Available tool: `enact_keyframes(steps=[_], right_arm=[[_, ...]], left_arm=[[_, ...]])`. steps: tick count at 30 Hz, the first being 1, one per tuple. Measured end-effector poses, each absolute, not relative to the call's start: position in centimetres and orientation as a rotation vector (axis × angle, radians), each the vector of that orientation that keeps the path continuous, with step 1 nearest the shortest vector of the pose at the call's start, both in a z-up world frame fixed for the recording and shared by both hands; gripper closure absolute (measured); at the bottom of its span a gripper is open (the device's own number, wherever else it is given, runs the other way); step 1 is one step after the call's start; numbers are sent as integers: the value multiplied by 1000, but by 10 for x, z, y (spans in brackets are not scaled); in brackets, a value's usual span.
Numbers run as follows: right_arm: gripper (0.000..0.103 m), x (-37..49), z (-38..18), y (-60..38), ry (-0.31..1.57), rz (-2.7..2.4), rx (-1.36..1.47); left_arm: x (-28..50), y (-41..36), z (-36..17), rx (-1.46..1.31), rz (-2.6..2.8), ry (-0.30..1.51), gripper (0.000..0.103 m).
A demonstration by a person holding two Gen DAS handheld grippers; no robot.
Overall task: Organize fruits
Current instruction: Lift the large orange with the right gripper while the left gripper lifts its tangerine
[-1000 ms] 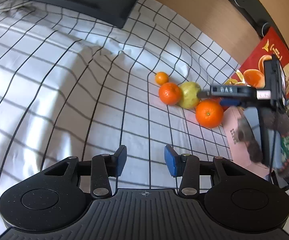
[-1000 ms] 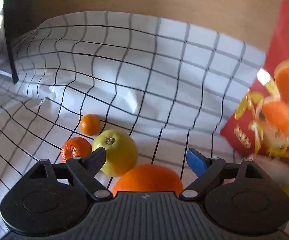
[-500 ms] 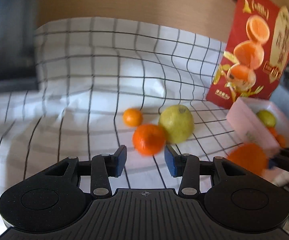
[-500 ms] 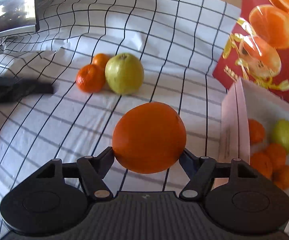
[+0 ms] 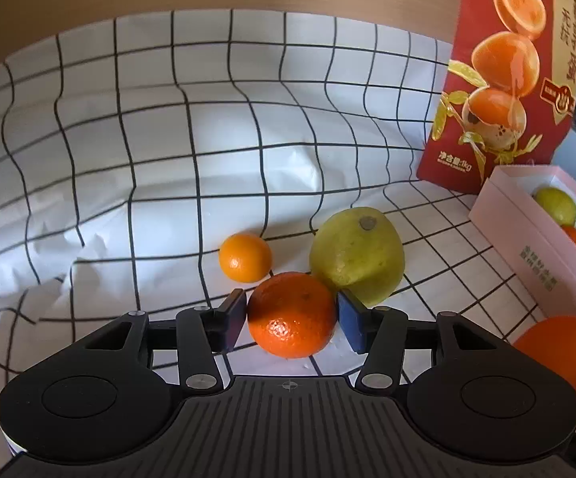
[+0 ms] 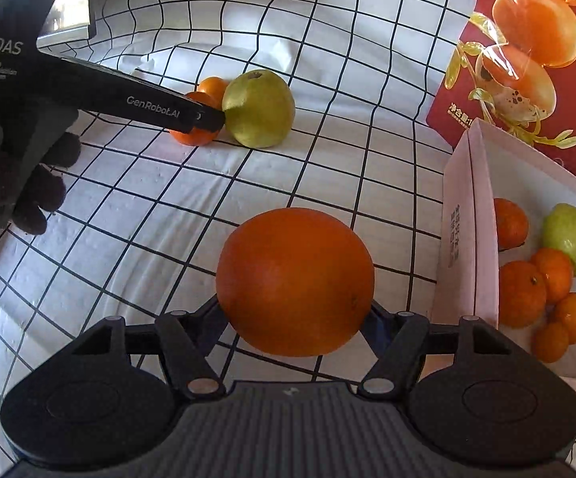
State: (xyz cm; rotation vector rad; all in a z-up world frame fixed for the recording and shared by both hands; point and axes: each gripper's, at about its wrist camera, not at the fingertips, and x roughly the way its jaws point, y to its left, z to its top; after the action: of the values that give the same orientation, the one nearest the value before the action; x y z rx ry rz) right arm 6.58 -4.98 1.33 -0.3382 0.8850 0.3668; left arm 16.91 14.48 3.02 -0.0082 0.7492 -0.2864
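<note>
- Our right tongs (image 6: pixel 293 318) pinch the big orange (image 6: pixel 295 281) from both sides, holding it clear of the checked cloth (image 6: pixel 327 79) just left of the pink box (image 6: pixel 467 239). We judge it is carried that way so it can go over the box wall and join the fruit inside.
- The box already holds several mandarins (image 6: pixel 521 292) and a green fruit (image 6: pixel 569 237), so we reckon the sorting is well along.
- Our left tongs (image 5: pixel 291 320) have just been opening and now stand spread around the nearest mandarin (image 5: pixel 291 314), one pad on each side. A sliver of gap shows at the left pad (image 5: pixel 234 316), so we read them as not yet pressing.
- That mandarin rests on the cloth, touching the yellow-green fruit (image 5: pixel 357 255) behind it; a smaller mandarin (image 5: pixel 245 257) lies just beside, to the left.
- The right pad sits close against the yellow-green fruit, so closing may nudge it; we think a straight squeeze should still catch the mandarin alone.
- A red orange bag (image 5: pixel 507 71) stands upright behind the box, out of the way of both hands.
- Three fruits remain on the worktop cloth.
</note>
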Motion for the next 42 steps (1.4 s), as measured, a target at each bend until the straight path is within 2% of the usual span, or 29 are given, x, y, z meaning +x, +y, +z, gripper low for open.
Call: enact_keyframes(steps=[13, 15, 16, 18, 19, 24, 25, 26, 27, 28, 29, 30, 32, 40, 42], right_arm=[[32, 96, 19, -36, 823, 354, -309], [45, 102, 22, -35, 805, 345, -303], [47, 104, 24, -35, 793, 341, -299], [80, 106, 30, -36, 789, 342, -295], [85, 107, 32, -37, 801, 359, -285], [86, 97, 36, -31, 788, 413, -323], [85, 95, 38, -32, 779, 416, -319], [77, 94, 40, -33, 765, 417, -311], [54, 93, 42, -34, 751, 415, -308], [40, 92, 46, -36, 732, 412, -306], [21, 91, 49, -37, 706, 403, -302], [18, 92, 52, -39, 679, 389, -296], [18, 98, 54, -40, 662, 377, -281], [18, 153, 28, -38, 828, 351, -199], [23, 164, 20, -39, 873, 349, -163]], left_arm=[[139, 155, 33, -88, -272, 807, 50], [126, 156, 33, -98, -263, 808, 50], [120, 157, 33, -103, -256, 806, 50], [108, 158, 34, -128, -247, 815, 50], [103, 159, 34, -142, -248, 822, 50], [71, 156, 37, -206, -257, 845, 50], [65, 155, 38, -220, -259, 846, 50], [57, 154, 39, -236, -261, 849, 50], [50, 153, 40, -253, -262, 851, 50], [43, 152, 41, -270, -264, 852, 50], [37, 150, 42, -288, -265, 854, 50], [32, 149, 43, -303, -267, 855, 50], [22, 147, 43, -334, -268, 858, 50], [-7, 150, 39, -358, -233, 878, 50], [-12, 156, 38, -374, -210, 878, 50]])
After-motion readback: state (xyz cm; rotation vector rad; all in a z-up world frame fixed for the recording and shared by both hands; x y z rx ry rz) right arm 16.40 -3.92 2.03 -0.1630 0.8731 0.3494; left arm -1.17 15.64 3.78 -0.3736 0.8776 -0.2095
